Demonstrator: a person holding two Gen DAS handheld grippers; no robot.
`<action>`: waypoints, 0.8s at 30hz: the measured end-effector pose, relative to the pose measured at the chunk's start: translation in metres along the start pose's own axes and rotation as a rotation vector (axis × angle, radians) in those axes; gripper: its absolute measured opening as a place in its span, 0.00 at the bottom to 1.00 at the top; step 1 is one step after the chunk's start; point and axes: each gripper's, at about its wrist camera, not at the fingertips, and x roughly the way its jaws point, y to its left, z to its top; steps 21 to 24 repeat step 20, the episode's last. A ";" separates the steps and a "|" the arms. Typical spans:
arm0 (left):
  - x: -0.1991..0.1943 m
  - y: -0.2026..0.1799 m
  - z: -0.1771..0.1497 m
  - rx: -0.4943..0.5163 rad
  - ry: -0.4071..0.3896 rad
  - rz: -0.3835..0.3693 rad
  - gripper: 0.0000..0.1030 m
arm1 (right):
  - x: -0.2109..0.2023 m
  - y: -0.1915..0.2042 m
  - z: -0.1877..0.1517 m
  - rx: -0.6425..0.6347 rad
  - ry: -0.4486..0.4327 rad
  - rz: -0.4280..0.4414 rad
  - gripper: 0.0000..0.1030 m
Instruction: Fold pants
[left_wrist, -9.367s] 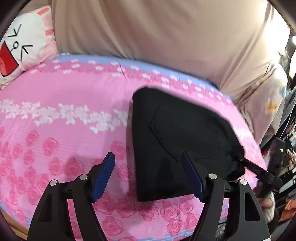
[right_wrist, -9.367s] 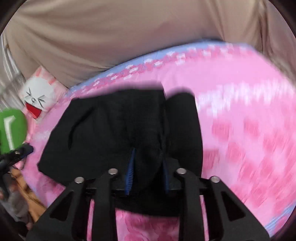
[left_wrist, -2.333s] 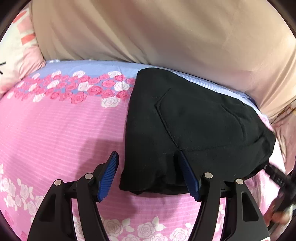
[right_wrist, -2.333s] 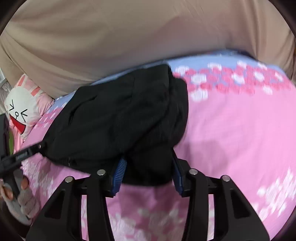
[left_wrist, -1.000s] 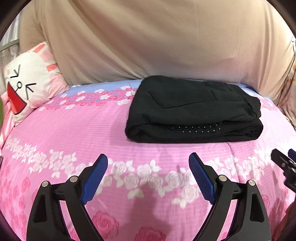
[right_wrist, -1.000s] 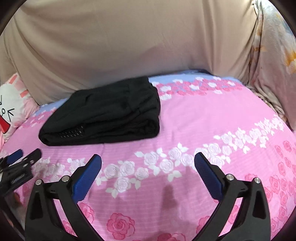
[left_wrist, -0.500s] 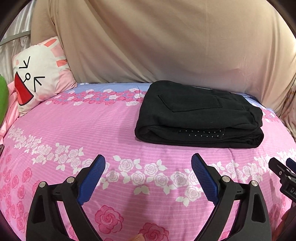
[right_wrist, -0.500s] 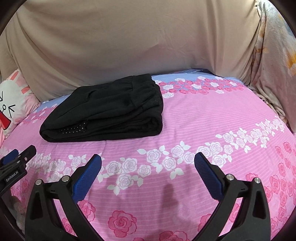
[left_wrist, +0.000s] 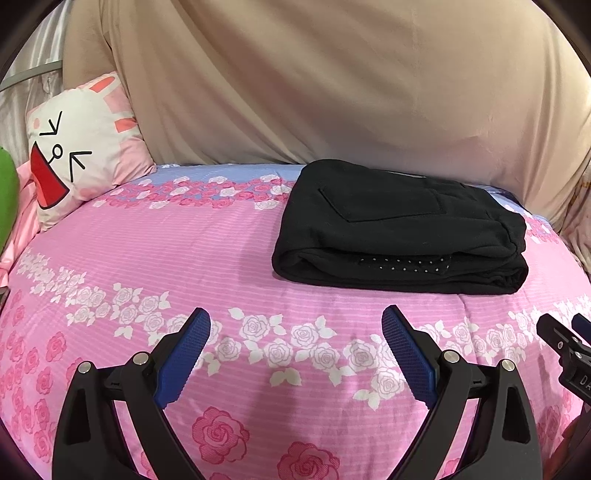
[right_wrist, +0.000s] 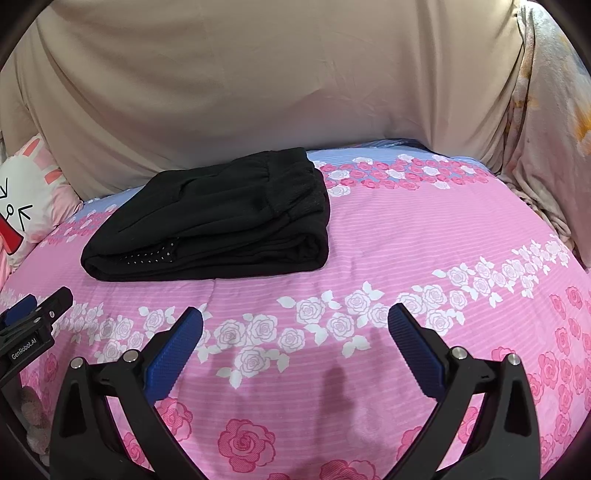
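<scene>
The black pants lie folded into a compact rectangle at the far side of the pink floral bed, a back pocket facing up. The right wrist view shows the same bundle of pants with the elastic waistband on top. My left gripper hovers open over the bedspread well short of the pants, nothing between its blue pads. My right gripper is likewise open and empty, nearer than the pants. Each gripper shows at the edge of the other's view.
A beige sheet hangs behind the bed. A white and pink bunny cushion leans at the far left, with a green object beside it. A floral cloth drapes at the right. The bedspread stretches out right of the pants.
In the left wrist view the pants have shifted right and a little down and the cushion shows more fully. The right wrist view is almost unchanged. Both grippers stay open.
</scene>
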 end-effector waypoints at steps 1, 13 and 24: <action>0.000 -0.001 0.000 0.006 0.000 -0.001 0.89 | 0.000 0.001 0.000 0.000 0.000 0.000 0.95; -0.007 -0.006 -0.002 0.036 -0.052 -0.005 0.89 | 0.000 0.000 0.000 -0.001 -0.002 0.000 0.95; -0.006 -0.008 -0.002 0.042 -0.043 0.010 0.89 | 0.000 -0.001 0.000 0.002 -0.006 -0.003 0.95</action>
